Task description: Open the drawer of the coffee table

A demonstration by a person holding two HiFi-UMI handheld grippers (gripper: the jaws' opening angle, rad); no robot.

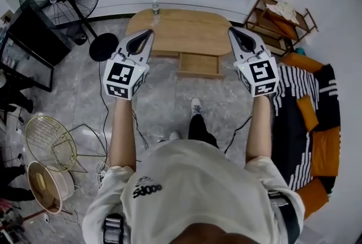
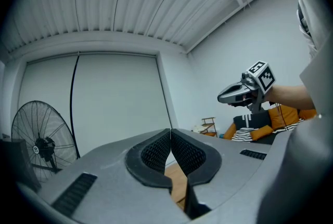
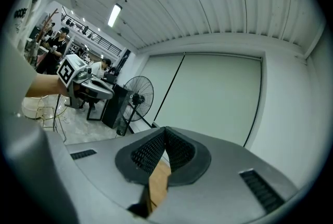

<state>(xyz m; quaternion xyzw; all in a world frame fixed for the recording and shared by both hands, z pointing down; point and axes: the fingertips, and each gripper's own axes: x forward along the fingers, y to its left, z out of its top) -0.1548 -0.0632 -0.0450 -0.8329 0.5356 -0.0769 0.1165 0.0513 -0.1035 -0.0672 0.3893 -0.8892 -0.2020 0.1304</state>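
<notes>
**Fig.** Head view: person stands before the coffee table (image 1: 169,28), both arms held out level.

Left gripper (image 1: 149,33) & right gripper (image 1: 232,31): tongs pressed together, nothing between them in either gripper view.

Drawer (image 1: 198,64): at the table's near edge, centre-right, and appears to jut out already. Both grippers are well apart from it.

Likely risks:
1. Shut tongs can't take the drawer front w/o spreading first, so a reach would only bump it.
2. A hard or skewed pull could jam the drawer or jolt the table, toppling the bottle (image 1: 155,8) at its far edge.
</notes>
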